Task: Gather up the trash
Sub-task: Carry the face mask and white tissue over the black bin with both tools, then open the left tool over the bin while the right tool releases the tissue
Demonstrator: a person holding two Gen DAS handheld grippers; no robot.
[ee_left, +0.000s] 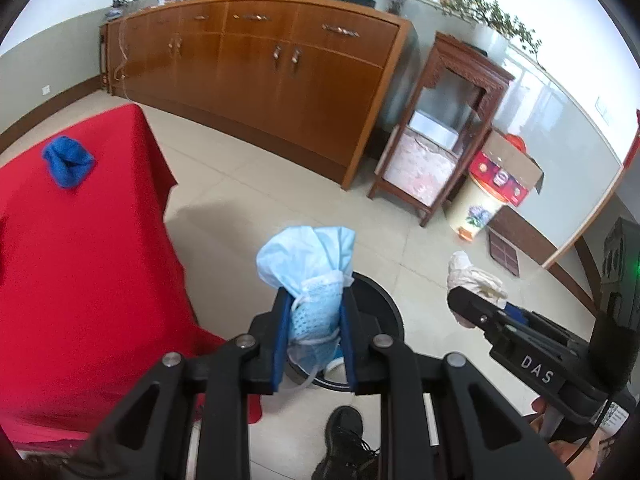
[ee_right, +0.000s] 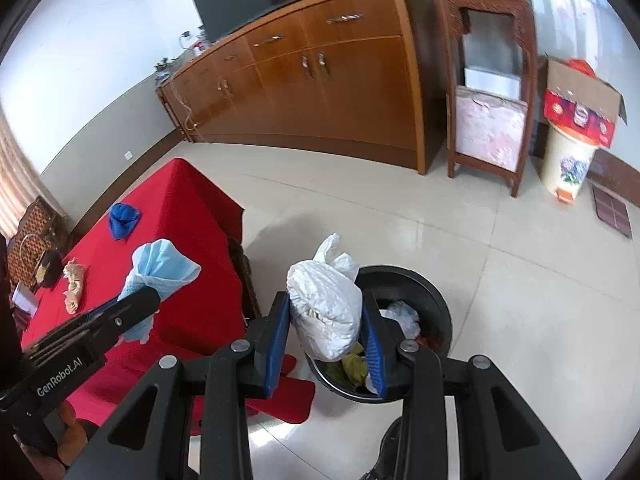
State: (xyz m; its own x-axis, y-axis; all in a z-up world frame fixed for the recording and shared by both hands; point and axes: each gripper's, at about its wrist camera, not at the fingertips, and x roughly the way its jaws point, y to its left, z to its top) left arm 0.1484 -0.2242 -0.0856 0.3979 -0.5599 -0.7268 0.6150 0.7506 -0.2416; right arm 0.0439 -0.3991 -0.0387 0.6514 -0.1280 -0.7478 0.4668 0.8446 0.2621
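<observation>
Trash in both my jaws: left gripper (ee_left: 314, 316) pinches a blue mask wad (ee_left: 308, 260), right gripper (ee_right: 326, 320) pinches a white bag (ee_right: 324, 304); black bin (ee_right: 432, 300) beneath.

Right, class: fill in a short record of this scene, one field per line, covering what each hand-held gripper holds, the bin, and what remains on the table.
left hand-held gripper: shut on blue face mask
right hand-held gripper: shut on white plastic bag
bin: black, on floor, already holds trash
red table: blue cloth, crumpled beige scrap
</observation>
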